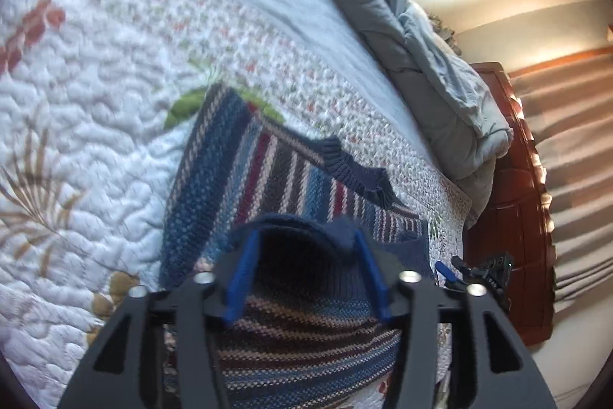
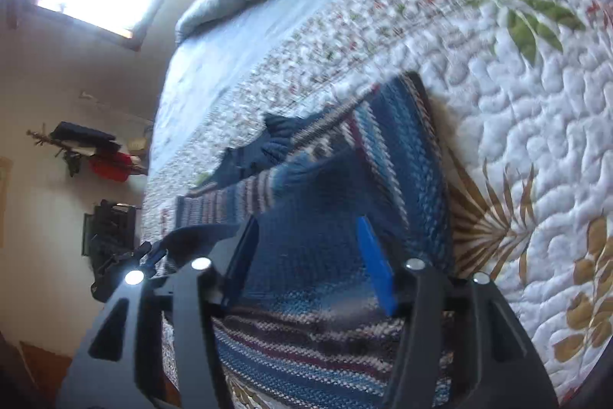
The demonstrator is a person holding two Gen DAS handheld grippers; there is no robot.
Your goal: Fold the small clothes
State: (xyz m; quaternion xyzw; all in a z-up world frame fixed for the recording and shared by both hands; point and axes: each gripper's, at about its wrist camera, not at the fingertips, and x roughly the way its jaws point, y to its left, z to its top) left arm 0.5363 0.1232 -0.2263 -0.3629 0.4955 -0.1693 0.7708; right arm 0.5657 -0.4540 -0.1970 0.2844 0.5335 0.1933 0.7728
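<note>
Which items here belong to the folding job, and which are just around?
Job:
striped sweater
left gripper
right gripper

Just around:
floral quilt
grey duvet
wooden footboard
clothes on wall hooks

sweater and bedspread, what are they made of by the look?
Sweater: chunky knit, likely wool or acrylic yarn; visible stitch rows, ribbed navy collar, matte stripes. Bedspread: quilted woven fabric, probably cotton; puffy stitched ripples, printed leaves, matte.
</note>
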